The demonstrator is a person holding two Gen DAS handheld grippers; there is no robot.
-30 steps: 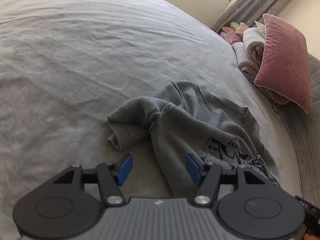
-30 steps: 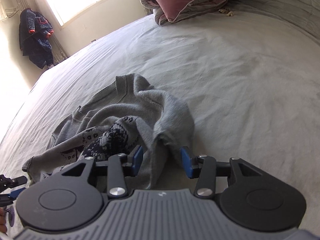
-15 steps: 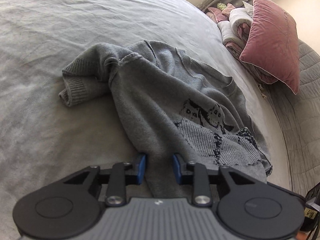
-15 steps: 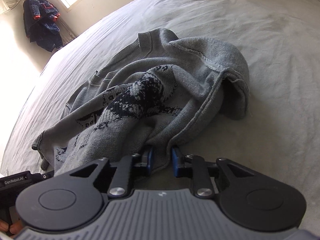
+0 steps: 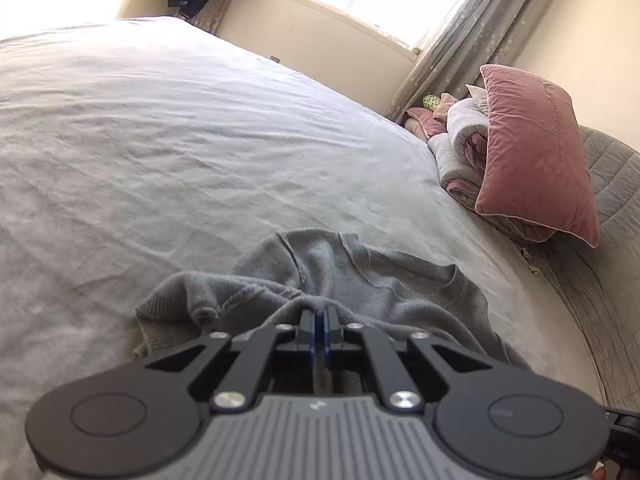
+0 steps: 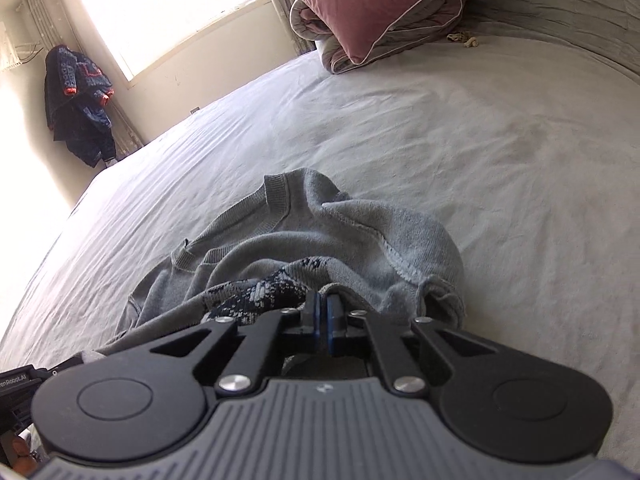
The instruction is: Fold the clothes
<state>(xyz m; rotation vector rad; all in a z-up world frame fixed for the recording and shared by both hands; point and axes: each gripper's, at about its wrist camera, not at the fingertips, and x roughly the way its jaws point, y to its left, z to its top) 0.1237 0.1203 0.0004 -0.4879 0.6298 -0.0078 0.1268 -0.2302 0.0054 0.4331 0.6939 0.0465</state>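
A grey knitted sweater is lying crumpled on a wide bed covered by a pale grey sheet, close to the near edge where the person is standing.

On the left, the left gripper is pinching the sweater's near edge, its blue pads pressed together with a thin fold of knit between them. A ribbed cuff is bunching just to its left, and the ribbed neckline is curving beyond it.

On the right, the right gripper is likewise clamping the near edge, pads closed on fabric right beside a band of dark navy patterned knit. A rolled sleeve end is sitting just to its right.

The sweater looks soft, light and floppy; it will probably sag and drape between the two holds, and the loose knit may stretch or slip if pulled sharply. Hem corners or shoulder seams seem the firmest places to grip.

Ahead of the sweater, the sheet is stretching open and bare, giving ample room to spread it out. A pink pillow and rolled bedding are sitting well apart at the head of the bed, with a quilted grey headboard behind them.
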